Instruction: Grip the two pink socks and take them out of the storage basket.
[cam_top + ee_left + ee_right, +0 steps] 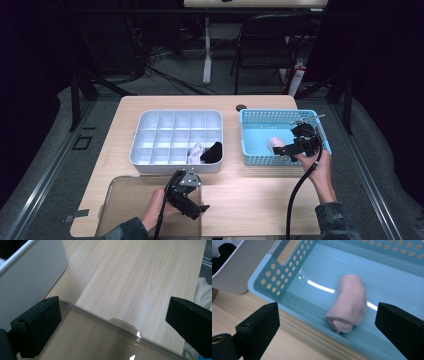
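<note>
The pink rolled sock [349,305], at frame centre in the blue basket [274,277], is judged soft, light and squashable. It is best taken across its middle by the right gripper [328,322], whose jaws stand apart and empty around it.

Roll [276,144] in basket [260,118], right of tray [150,119]

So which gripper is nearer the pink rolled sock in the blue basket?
Right. The right gripper hovers beside the pink rolled sock; the left gripper is over the clear lid.

Pale pink roll [349,305] in light-blue dotted-hole basket [287,272]; white divided tray [150,150] w/ black [212,151] & white [196,151] rolls.
</note>
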`<state>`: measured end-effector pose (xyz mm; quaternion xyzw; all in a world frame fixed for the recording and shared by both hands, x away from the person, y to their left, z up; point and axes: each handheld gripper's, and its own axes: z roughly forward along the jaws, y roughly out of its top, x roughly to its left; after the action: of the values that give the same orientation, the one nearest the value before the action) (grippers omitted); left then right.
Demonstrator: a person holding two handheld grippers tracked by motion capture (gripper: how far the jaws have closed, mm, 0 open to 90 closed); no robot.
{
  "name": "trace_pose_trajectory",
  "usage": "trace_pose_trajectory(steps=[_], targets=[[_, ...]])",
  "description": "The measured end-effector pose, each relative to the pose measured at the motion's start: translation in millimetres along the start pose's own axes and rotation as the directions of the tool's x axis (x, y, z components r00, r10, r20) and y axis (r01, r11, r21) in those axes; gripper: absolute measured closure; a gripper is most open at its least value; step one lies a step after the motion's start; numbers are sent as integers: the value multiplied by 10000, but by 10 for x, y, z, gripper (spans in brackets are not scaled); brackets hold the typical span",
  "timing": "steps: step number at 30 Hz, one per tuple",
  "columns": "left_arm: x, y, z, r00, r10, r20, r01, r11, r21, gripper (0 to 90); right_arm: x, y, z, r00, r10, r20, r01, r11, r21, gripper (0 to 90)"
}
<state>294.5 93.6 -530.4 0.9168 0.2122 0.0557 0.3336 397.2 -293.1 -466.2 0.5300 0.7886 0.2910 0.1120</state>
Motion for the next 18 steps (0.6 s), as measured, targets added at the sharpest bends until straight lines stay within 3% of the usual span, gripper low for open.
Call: trace_pose_trajectory(steps=[8,9,10,18], targets=[[-6,5,5,10000,51,26,-51,10000,-10,3,-82,66,177,9981,595,132,-599,9977,330,177],[-3,3,6,10000,47,13,-47,10000,-4,3,-87,68,194,9975,603,367,-612,9978,252,223],[0,1,5,10000,-1,8,1,10000,-15,3,-91,70,213,9972,700,276,-705,9973,186,237],[-6,4,8,10000,46,32,-46,10000,-18,2,-124,118,361,9920,1020,739,-1085,9901,894,332]])
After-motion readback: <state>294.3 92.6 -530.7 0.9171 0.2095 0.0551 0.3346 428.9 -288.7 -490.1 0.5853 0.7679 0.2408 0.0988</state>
